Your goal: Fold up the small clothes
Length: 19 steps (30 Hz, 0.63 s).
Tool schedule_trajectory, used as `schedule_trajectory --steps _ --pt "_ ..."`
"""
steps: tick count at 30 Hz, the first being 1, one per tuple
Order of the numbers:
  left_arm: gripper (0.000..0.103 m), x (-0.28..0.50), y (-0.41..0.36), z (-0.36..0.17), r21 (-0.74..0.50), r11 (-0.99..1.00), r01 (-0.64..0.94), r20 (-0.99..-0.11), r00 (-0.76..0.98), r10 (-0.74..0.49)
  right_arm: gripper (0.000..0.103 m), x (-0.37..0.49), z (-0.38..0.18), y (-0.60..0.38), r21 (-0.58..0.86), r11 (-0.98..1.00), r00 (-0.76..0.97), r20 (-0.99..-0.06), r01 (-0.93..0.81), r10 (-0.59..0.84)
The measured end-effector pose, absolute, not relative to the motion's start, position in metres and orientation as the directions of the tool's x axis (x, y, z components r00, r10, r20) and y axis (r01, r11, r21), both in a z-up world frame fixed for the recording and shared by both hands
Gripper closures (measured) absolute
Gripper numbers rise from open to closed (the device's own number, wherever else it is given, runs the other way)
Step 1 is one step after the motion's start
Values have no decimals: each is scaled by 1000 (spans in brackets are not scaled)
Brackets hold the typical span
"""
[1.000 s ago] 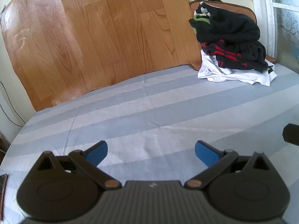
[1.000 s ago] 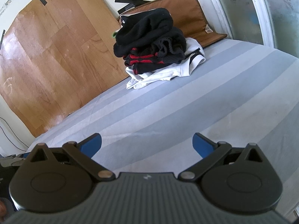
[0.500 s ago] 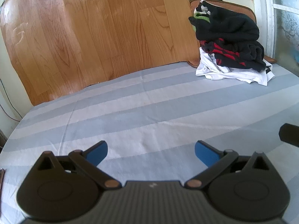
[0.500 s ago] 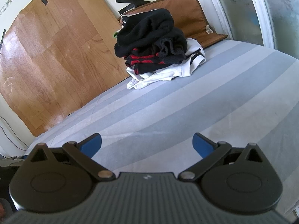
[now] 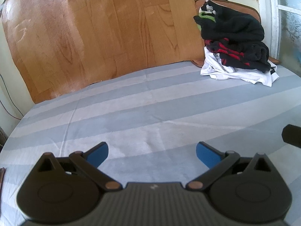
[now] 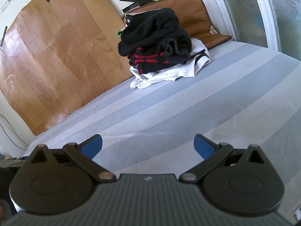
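At the far right corner of the bed (image 5: 150,101), against the wall, the pile of clothes (image 5: 235,43) sits untouched: a black garment (image 6: 154,32) on top, a black-and-red one (image 6: 150,60) under it, and a white shirt (image 6: 169,73) at the bottom, spread onto the striped grey sheet. A brown cushion (image 6: 197,9) stands behind the pile, and a wood-grain panel (image 5: 94,33) leans against the wall to its left.

Both claws hover over bare sheet, well apart from the pile. The left claw (image 5: 152,152) has its blue pads spread wide with nothing between them; the right claw (image 6: 148,145) is equally wide and empty.

Compared with a second ago, the left wrist view has tilted up and swung slightly right: the panel fills more of the frame and the pile sits a little lower against the window frame (image 5: 270,18). A dark part at that view's right edge (image 5: 291,137), probably the other tool, has stayed put. The right wrist view has barely changed. Neither claw has altered its opening.
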<state>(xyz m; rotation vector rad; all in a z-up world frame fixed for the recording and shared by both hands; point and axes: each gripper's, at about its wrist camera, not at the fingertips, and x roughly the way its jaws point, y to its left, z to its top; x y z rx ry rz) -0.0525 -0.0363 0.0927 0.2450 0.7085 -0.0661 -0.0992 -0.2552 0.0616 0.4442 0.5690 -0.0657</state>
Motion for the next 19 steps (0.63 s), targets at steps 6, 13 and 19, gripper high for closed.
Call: schedule_trajectory --steps 6,13,19 --pt "0 -52 -34 91 203 969 142 -652 758 25 0 -98 63 -254 385 906 842 -536 177 64" --pt "0 -52 -34 91 202 969 143 -653 757 25 0 -98 63 -251 381 908 841 -537 175 63" --pt "0 -54 -31 90 187 968 166 -659 752 -1 0 -99 63 -250 378 909 843 -534 177 58"
